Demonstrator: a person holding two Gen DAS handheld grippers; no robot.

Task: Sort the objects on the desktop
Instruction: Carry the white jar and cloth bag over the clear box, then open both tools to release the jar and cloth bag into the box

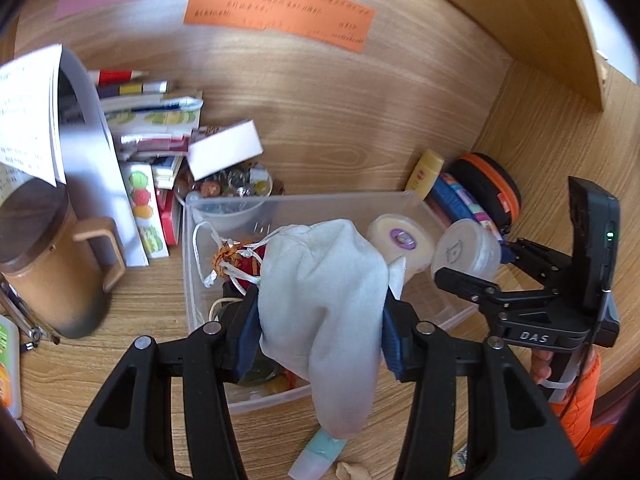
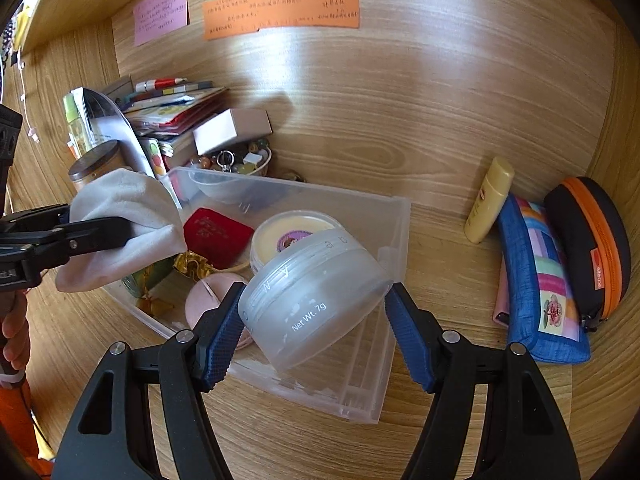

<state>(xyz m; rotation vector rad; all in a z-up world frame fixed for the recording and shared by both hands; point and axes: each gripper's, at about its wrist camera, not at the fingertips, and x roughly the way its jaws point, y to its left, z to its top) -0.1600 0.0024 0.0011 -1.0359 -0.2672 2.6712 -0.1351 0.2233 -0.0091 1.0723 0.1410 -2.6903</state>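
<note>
Right gripper point(image 2: 314, 326) clamps a frosted jar point(image 2: 312, 300) at lower centre, directly over the clear bin point(image 2: 394, 248); left gripper point(image 1: 320, 334) pinches a white cloth point(image 1: 328, 280) above the bin's left side.

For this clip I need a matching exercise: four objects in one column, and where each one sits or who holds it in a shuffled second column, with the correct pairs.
Objects
1. white cloth pouch
2. frosted jar
3. red velvet box
4. yellow bottle

Places
A. lying in the clear plastic bin
B. clamped in the right gripper
C. on the desk beside the blue patchwork case
D. clamped in the left gripper

Pairs: 1-D, 2-B, 3-A, 4-C
</note>
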